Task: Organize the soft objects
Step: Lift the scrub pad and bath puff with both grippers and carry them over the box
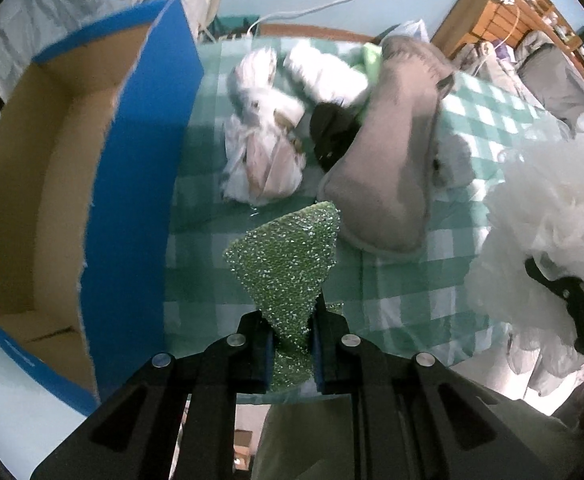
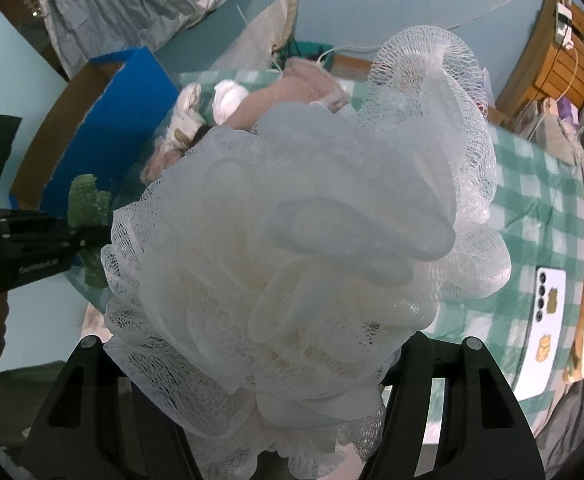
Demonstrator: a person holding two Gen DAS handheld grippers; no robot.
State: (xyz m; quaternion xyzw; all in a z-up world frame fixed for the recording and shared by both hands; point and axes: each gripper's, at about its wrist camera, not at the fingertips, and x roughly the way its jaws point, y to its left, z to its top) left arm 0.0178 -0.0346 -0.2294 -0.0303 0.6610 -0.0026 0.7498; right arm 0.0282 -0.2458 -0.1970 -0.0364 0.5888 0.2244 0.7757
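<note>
Left hand-held gripper [image 1: 292, 344]: clamped tight on a green glittery sponge [image 1: 288, 264], low centre of the left view, lifted off the checked tabletop [image 1: 412, 304].
Right hand-held gripper [image 2: 252, 364]: jaws wide, gripping a white mesh bath pouf [image 2: 292, 240] that fills the frame.
Blue cardboard box [image 1: 132, 200]: left, open.
Plush toys [image 1: 388, 144]: upper centre, on the tabletop.

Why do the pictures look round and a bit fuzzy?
Both views come through a fisheye lens, so dark corners ring the round picture and straight edges bend, like the blue box in the left wrist view. There the plush toys look smeared, while the green sponge in the left tool stays sharp. In the right wrist view, the white mesh puff fills the middle, hazy and pale.
</note>
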